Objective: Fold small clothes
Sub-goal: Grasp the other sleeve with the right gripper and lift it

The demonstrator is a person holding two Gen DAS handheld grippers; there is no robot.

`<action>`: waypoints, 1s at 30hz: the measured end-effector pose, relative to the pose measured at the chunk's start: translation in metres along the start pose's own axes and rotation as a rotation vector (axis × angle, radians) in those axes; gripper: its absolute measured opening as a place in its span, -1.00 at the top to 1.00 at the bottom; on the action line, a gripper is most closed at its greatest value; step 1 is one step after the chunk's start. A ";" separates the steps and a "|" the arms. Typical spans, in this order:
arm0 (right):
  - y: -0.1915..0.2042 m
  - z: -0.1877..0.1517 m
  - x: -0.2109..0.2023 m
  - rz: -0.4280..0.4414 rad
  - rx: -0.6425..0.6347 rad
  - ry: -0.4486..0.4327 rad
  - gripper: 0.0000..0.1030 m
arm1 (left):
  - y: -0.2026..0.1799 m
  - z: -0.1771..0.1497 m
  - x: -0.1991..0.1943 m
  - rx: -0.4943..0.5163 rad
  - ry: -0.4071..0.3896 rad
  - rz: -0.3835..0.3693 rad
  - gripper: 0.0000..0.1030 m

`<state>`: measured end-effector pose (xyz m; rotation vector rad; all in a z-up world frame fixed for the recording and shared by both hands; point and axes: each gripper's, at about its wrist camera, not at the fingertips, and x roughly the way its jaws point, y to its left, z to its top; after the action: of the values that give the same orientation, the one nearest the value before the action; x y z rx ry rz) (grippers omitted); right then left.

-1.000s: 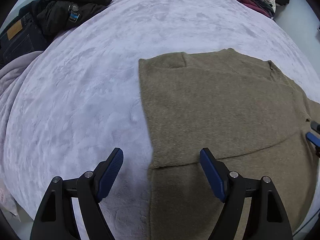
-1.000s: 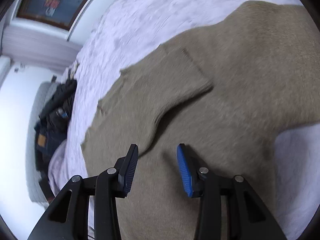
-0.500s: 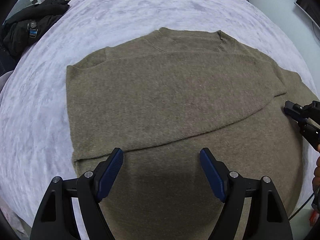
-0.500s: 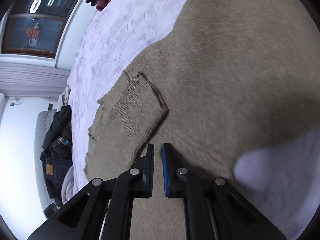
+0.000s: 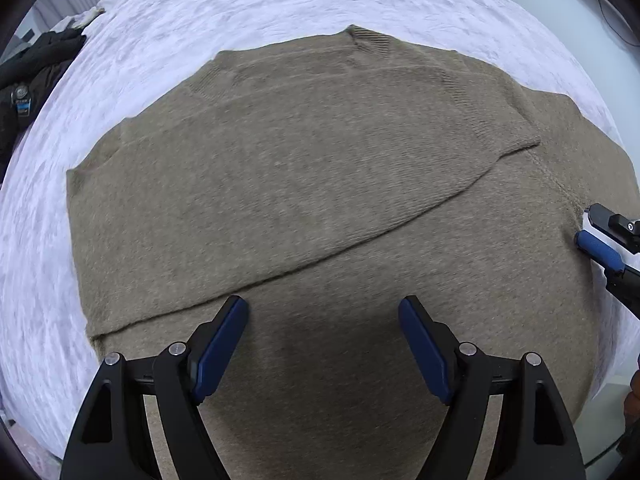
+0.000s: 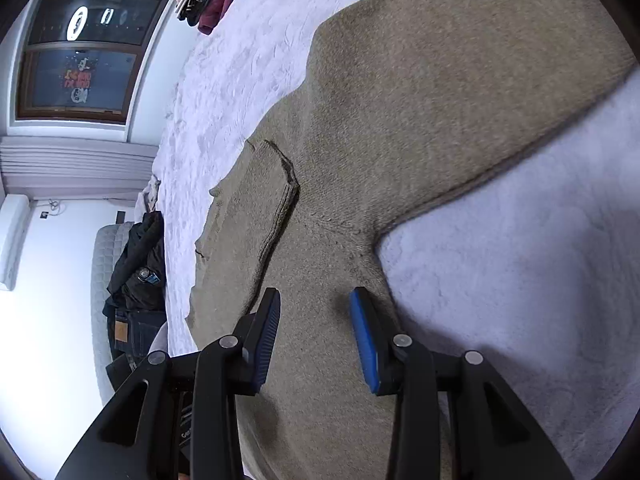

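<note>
Brown sweater (image 5: pixel 304 184) flat on the white bed (image 5: pixel 248 12), one sleeve folded across, your left gripper (image 5: pixel 323 342) wide above it, your right gripper (image 6: pixel 314 330) just opening, fingers holding nothing.

The left wrist view looks steeply down, close over the olive sweater (image 5: pixel 304 184) on the pale bedspread (image 5: pixel 248 4). The right wrist view looks slanting across it toward a window (image 6: pixel 80 44). Both share the sweater's folded-over sleeve (image 6: pixel 260 196).
</note>
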<state>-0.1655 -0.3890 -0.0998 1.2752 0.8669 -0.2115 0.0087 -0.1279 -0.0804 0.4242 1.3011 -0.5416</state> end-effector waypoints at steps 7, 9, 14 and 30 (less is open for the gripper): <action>-0.015 0.006 -0.023 -0.019 -0.014 -0.046 0.14 | -0.019 0.007 0.003 0.023 0.014 -0.003 -0.55; -0.025 0.010 -0.033 -0.018 0.010 -0.071 0.14 | -0.024 0.009 0.004 0.031 0.018 -0.001 -0.55; -0.049 0.020 -0.055 -0.039 0.092 -0.149 0.14 | -0.040 0.019 0.010 0.057 0.028 0.005 -0.55; -0.129 0.084 -0.156 -0.062 0.302 -0.456 0.14 | -0.133 0.069 0.016 0.096 0.002 -0.083 -0.55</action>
<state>-0.3092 -0.5542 -0.0895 1.4032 0.4915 -0.6750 -0.0134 -0.2774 -0.0800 0.4515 1.3028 -0.6755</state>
